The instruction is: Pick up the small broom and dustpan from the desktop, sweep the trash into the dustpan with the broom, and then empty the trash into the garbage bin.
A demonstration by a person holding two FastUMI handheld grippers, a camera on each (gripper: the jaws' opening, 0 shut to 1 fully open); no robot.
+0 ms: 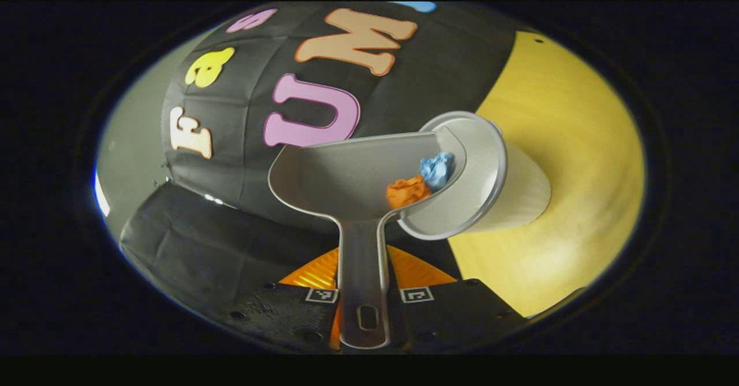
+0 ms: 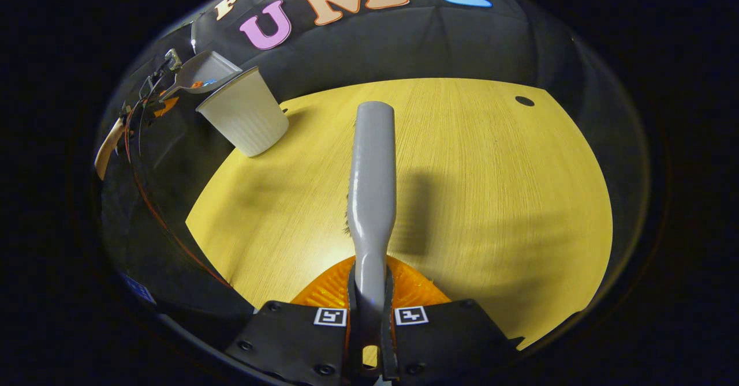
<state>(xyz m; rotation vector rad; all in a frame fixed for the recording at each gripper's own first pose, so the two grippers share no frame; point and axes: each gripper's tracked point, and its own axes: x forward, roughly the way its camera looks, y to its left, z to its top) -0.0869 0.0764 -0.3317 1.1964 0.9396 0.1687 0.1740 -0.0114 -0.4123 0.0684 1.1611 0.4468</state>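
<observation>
My left gripper (image 1: 362,270) is shut on the handle of the grey dustpan (image 1: 352,172). The pan is tipped sideways with its right edge over the mouth of the white ribbed garbage bin (image 1: 508,190). An orange paper ball (image 1: 407,191) and a blue paper ball (image 1: 437,169) lie at the pan's low edge, right at the bin's rim. My right gripper (image 2: 369,285) is shut on the handle of the grey broom (image 2: 372,167), which points forward above the table. In the right gripper view the bin (image 2: 245,112) stands at the table's far left, with the dustpan (image 2: 202,71) tipped over it.
The yellow wooden table (image 2: 491,201) has a small dark hole (image 2: 524,101) near its far right edge. Black cloth walls the booth behind and to the left. In the right gripper view a person's hand (image 2: 107,143) and a red cable (image 2: 156,213) trail behind the far gripper.
</observation>
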